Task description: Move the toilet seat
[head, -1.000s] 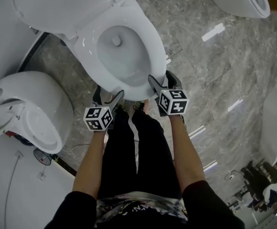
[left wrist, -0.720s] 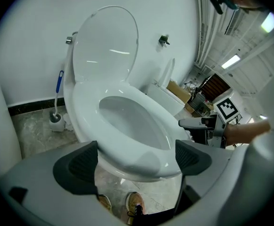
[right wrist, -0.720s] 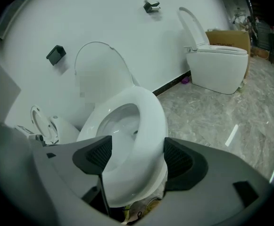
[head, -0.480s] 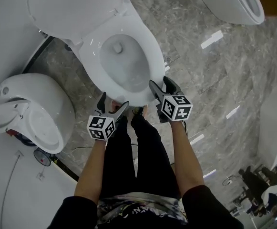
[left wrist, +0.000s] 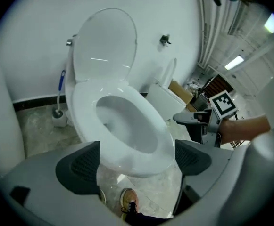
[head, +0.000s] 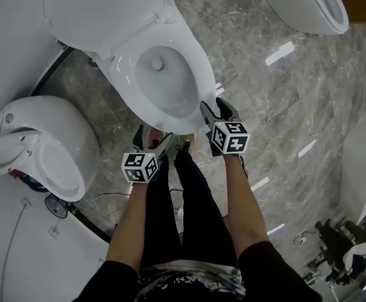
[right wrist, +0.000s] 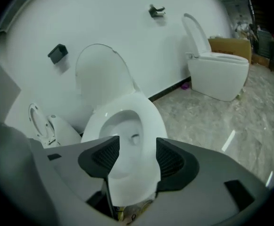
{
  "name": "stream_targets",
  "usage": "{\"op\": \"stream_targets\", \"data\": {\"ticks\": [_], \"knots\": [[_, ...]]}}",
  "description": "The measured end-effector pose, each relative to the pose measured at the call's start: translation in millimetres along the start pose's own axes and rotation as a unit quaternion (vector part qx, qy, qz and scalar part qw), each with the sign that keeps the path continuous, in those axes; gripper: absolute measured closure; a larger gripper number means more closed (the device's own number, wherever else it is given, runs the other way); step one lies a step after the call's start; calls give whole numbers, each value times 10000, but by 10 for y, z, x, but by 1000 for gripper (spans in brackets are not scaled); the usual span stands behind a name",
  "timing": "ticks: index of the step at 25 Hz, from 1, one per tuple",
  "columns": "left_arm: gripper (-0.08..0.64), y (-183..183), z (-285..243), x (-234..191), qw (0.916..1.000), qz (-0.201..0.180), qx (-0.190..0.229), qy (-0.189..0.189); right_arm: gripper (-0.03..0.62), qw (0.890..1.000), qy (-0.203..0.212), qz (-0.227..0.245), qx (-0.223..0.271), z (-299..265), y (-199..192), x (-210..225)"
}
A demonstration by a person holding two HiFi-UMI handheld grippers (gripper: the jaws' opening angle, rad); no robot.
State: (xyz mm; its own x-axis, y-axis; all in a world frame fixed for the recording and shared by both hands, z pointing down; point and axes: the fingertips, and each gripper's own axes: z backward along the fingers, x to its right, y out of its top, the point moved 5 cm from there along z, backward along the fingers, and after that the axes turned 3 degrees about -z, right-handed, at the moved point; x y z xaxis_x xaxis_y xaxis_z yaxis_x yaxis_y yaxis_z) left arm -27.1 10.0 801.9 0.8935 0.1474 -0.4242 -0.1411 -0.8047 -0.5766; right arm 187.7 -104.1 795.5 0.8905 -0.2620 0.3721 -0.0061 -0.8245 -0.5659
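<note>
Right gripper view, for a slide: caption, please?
Right gripper, jaws just closing, grips the front rim of the white oval plastic toilet seat; white lid raised behind.

We see the white oval toilet seat (head: 203, 80), a glossy ring lying down over the bowl (head: 164, 83), hinge end at the wall, rounded front end toward us.

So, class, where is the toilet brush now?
Left gripper view, left side: the brush stands on the floor by the wall, just left of the toilet.
</note>
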Motion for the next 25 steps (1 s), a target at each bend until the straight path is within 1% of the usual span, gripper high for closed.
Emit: {"op": "stream_targets", "data": {"ticks": [2, 4, 6, 8, 11, 14, 16, 17, 20, 25], "knots": [[51, -210, -67, -169, 9995, 157, -217, 135, 329, 9994, -105, -142, -287, -72, -229, 244], [51, -441, -157, -278, 9984, 185, -501, 192, 307, 9984, -104, -194, -521, -147, -447, 375], [51, -609, -263, -304, 9972, 188, -716, 123, 302, 9977, -64, -239, -637, -231, -604, 428], [51, -684, -370, -279, 9966, 248, -779, 32, 302, 9969, 18, -386, -679, -309, -704, 452], [51, -666, -489, -226, 9969, 482, -626, -17, 296, 9947, 305, -717, -677, -368, -770, 431], [52, -575, -582, -152, 9970, 626, -455, -22, 288, 9902, 615, -1049, -689, -396, -796, 360], [52, -541, -604, -132, 9954, 884, -372, 76, 296, 9864, 653, -1376, -618, -387, -802, 360], [52, -531, -603, -123, 9945, 988, -342, 113, 295, 9854, 644, -1461, -598, -378, -797, 361], [52, -491, -566, -87, 9936, 1083, -303, 137, 299, 9861, 639, -1410, -605, -325, -749, 348], [52, -379, -400, 6, 9947, 995, -236, 80, 337, 9880, 735, -1205, -623, -124, -603, 281]]}}
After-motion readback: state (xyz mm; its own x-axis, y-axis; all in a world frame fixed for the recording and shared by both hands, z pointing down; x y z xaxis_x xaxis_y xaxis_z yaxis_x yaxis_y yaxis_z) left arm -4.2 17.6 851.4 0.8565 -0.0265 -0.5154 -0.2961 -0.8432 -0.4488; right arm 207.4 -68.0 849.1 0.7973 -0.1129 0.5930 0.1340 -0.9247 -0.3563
